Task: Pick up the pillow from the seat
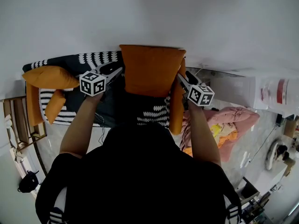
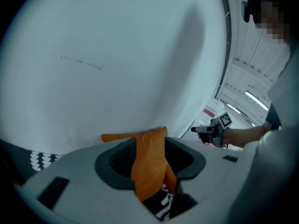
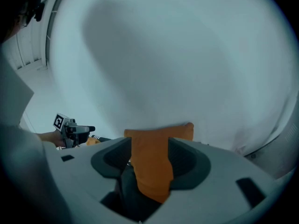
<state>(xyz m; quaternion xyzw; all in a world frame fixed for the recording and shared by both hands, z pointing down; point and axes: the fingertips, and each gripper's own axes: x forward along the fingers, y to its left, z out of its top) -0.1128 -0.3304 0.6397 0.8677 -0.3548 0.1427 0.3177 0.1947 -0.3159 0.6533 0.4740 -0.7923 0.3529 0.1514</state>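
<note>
The orange pillow [image 1: 152,71] hangs above the black and white patterned seat [image 1: 70,62], stretched between both grippers. My left gripper [image 1: 120,72] is shut on its left edge, and my right gripper [image 1: 180,78] is shut on its right edge. In the left gripper view the orange fabric [image 2: 149,164] is pinched between the jaws, with the right gripper [image 2: 212,130] across from it. In the right gripper view a fold of the pillow [image 3: 152,167] is likewise clamped, and the left gripper [image 3: 70,127] shows at the left.
Other orange cushions [image 1: 49,77] [image 1: 55,105] lie on the seat's left end, and one [image 1: 176,111] stands at its right end. A pink cloth heap [image 1: 231,120] lies on the floor at right. A wooden rack [image 1: 16,120] stands at left. A white wall is behind.
</note>
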